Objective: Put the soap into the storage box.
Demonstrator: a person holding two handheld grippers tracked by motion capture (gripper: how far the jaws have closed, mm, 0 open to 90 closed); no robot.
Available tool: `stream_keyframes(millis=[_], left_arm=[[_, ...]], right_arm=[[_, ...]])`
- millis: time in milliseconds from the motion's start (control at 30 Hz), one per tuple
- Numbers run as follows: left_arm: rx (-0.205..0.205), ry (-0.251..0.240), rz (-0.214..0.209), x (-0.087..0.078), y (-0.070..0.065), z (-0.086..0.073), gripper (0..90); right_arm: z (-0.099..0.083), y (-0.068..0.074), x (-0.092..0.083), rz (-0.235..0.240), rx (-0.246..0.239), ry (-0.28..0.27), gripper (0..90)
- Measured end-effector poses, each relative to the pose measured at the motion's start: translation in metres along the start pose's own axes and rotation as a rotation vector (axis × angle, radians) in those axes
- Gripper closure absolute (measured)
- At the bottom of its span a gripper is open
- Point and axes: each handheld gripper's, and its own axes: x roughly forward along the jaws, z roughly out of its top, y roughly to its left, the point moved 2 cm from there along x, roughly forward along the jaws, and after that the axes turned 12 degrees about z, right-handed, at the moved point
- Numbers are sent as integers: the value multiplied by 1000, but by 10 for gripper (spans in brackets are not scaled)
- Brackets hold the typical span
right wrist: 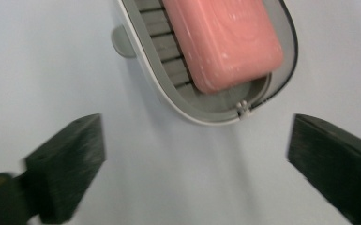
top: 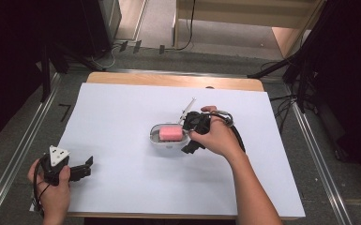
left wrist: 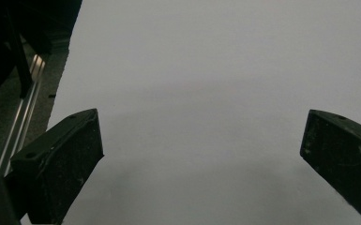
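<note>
At frame centre, the right claw (right wrist: pixel 194 154) is spread just beside a soap dish (right wrist: pixel 169 89) holding pink soap (right wrist: pixel 222 40); lower left, the left claw (left wrist: pixel 201 154) is spread over the bare tabletop (left wrist: pixel 206 70).

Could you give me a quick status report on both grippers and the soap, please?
Left gripper open, idle. Right gripper open beside soap dish. Pink soap in dish. Nothing in the way.

A soap dish (top: pixel 167 136) sits near the middle of the table (top: pixel 122 197), a little toward its right edge, with a bar of soap (top: pixel 170 132) lying in it. The right gripper (top: pixel 192 133) is just beside the dish's right end (jaws spread). The left gripper (top: pixel 82 169) rests at the near left corner, well apart.
</note>
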Motion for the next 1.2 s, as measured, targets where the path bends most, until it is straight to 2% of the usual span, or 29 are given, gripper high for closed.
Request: stream_keyframes(millis=[100, 467, 1200], left_arm=[[3, 2, -1, 0, 0, 0, 0], [5, -2, -3, 0, 0, 0, 0], [17, -3, 3, 0, -2, 0, 0]], right_arm=[[-6, 0, 0, -19, 25, 8, 0], [-35, -4, 0, -18, 91, -27, 0], [-92, -7, 1, -49, 179, -68, 0]])
